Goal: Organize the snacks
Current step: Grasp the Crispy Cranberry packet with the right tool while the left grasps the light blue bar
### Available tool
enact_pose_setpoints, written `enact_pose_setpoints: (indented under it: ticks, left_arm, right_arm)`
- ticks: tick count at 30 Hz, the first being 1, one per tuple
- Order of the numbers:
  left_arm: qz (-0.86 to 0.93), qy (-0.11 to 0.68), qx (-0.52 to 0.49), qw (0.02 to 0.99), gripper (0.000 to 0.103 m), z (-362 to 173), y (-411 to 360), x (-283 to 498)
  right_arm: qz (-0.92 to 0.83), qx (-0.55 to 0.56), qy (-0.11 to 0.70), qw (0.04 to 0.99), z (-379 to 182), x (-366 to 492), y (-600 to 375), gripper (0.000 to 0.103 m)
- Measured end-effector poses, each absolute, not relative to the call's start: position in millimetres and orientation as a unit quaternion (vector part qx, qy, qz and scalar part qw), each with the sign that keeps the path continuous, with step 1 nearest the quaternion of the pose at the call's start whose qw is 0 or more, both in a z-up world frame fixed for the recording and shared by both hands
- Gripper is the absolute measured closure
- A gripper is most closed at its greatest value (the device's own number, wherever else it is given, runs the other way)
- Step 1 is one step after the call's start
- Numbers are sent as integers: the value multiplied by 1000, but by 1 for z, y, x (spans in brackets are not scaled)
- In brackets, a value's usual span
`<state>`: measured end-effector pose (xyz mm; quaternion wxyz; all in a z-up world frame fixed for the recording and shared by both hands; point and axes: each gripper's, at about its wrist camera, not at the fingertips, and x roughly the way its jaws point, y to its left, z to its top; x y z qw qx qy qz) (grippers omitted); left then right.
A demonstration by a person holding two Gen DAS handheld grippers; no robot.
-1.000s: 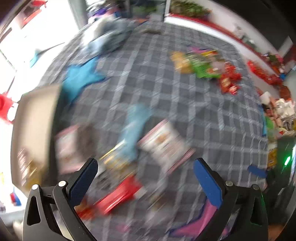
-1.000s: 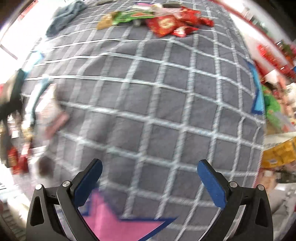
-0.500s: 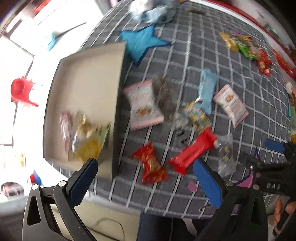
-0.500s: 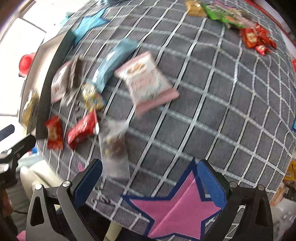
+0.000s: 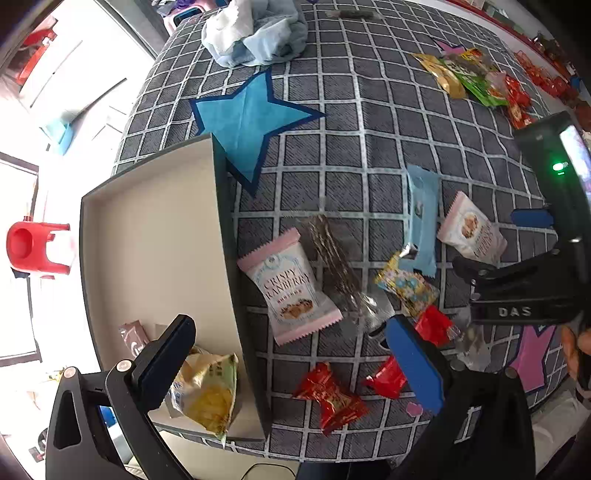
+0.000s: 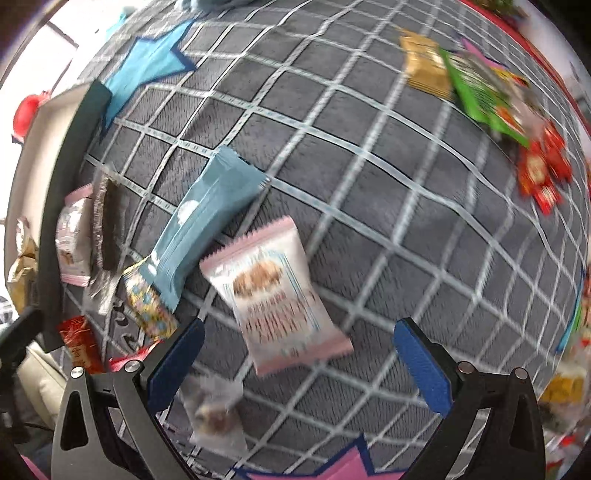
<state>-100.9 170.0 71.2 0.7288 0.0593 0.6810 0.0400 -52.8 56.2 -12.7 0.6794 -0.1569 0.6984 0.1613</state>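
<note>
Snack packets lie scattered on a grey checked cloth (image 5: 369, 147). A shallow beige box (image 5: 147, 240) at the left holds a yellow-green bag (image 5: 207, 391) and a small brown packet (image 5: 131, 338). My left gripper (image 5: 291, 347) hangs open above a pink-edged cranberry packet (image 5: 291, 288), a dark bar (image 5: 332, 254) and red candies (image 5: 328, 398). My right gripper (image 6: 299, 354) is open just over a second pink-edged packet (image 6: 280, 295), beside a pale blue wrapper (image 6: 203, 218). The right tool (image 5: 535, 288) also shows in the left wrist view.
More packets in gold, green and red (image 5: 476, 81) lie at the far right of the cloth. A bundle of light cloth (image 5: 255, 33) sits at the far edge. A blue star (image 5: 251, 118) and a pink star (image 6: 321, 465) mark the cloth. A red stool (image 5: 33, 247) stands beyond the box.
Both views have swung and closed in on the snack pile beside the box. The right gripper has dropped lower over the pink-edged packet. Both grippers stayed open.
</note>
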Motion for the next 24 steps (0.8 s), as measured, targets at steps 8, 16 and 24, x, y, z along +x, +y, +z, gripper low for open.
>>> enact_pose_setpoints:
  ticks: [8, 16, 24]
  left_arm:
    - [17, 681, 57, 730, 0, 65, 145, -82]
    - [-8, 684, 78, 725, 0, 40, 103, -50]
    - [-1, 698, 80, 712, 0, 7, 92, -17]
  right_arm:
    - [71, -77, 728, 678, -23, -10, 0, 0]
    - [61, -61, 732, 676, -21, -3, -31, 0]
    - [62, -63, 720, 688, -24, -19, -63, 0]
